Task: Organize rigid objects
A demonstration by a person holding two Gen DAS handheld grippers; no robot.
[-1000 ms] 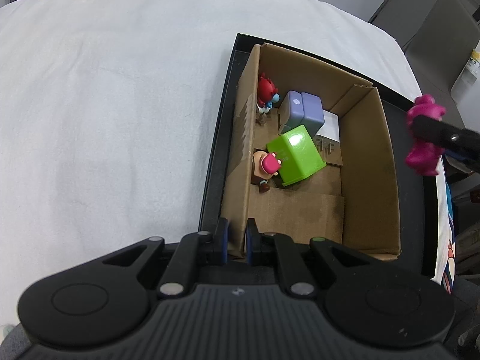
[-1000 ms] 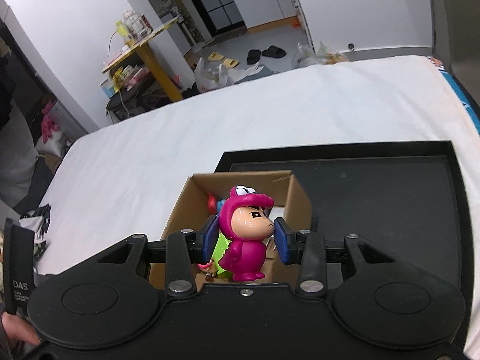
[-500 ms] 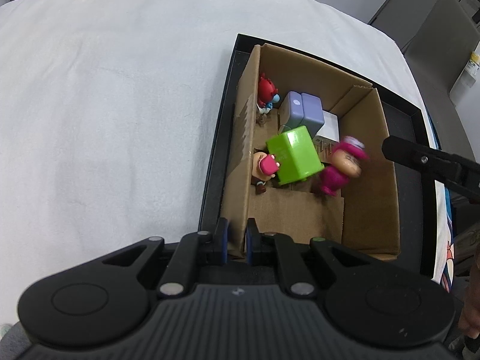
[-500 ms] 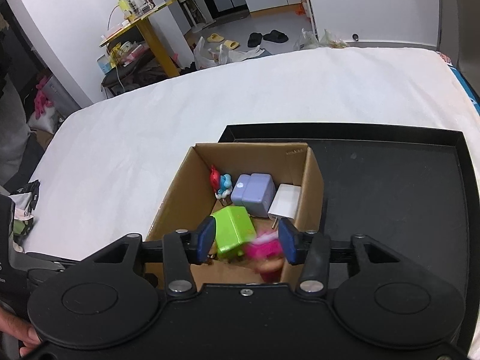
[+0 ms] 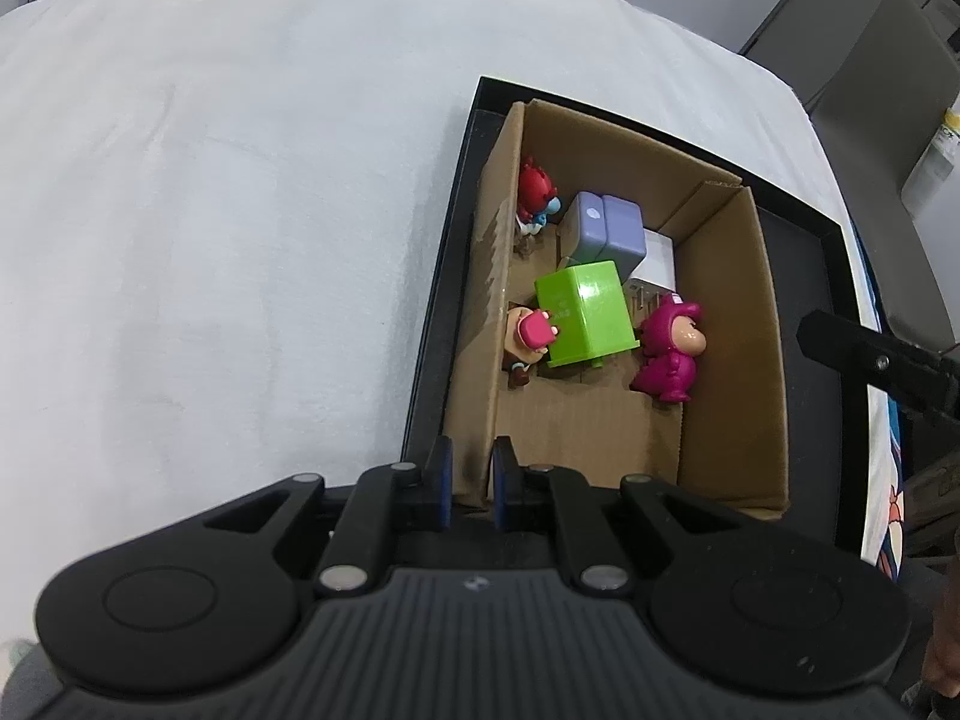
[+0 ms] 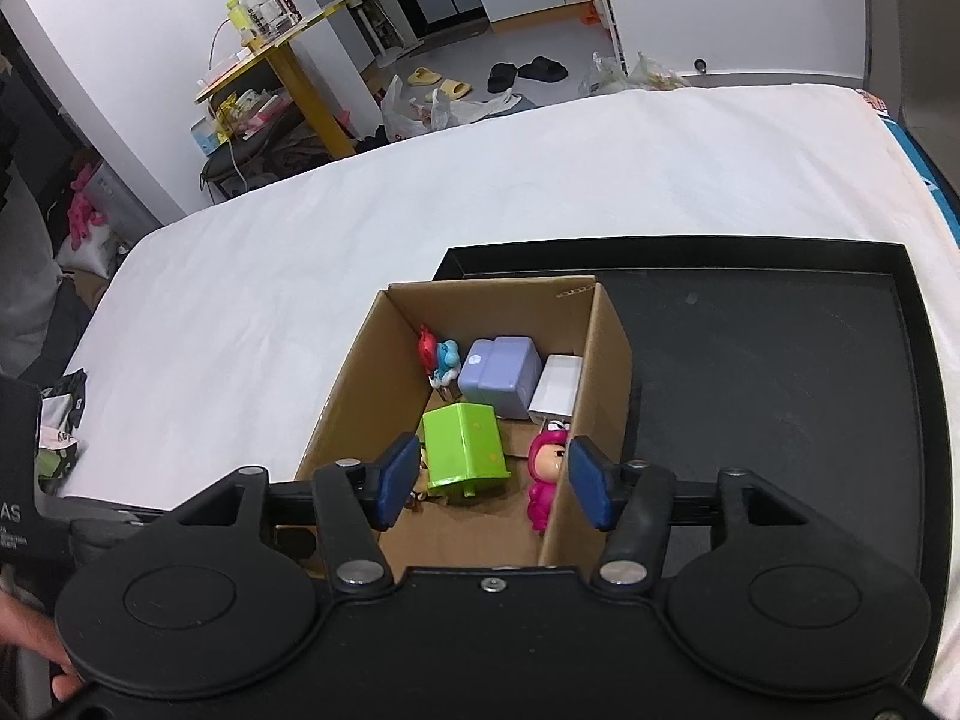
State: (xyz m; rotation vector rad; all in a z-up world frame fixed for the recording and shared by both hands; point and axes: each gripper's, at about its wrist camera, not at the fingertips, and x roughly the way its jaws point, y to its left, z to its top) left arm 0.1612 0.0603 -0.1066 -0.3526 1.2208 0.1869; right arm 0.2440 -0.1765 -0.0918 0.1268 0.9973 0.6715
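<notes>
Risk: left gripper (image 5: 468, 483) clamps the brown cardboard box (image 5: 726, 324) wall; right gripper (image 6: 491, 483), jaws just opened, empty, could tip the magenta dinosaur-suit figurine (image 5: 667, 348) when withdrawing.

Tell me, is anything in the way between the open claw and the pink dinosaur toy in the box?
Nothing visible is. The right gripper hangs open above the cardboard box, and the pink dinosaur figure lies on the box floor beside the green block, with only air above it.
</notes>
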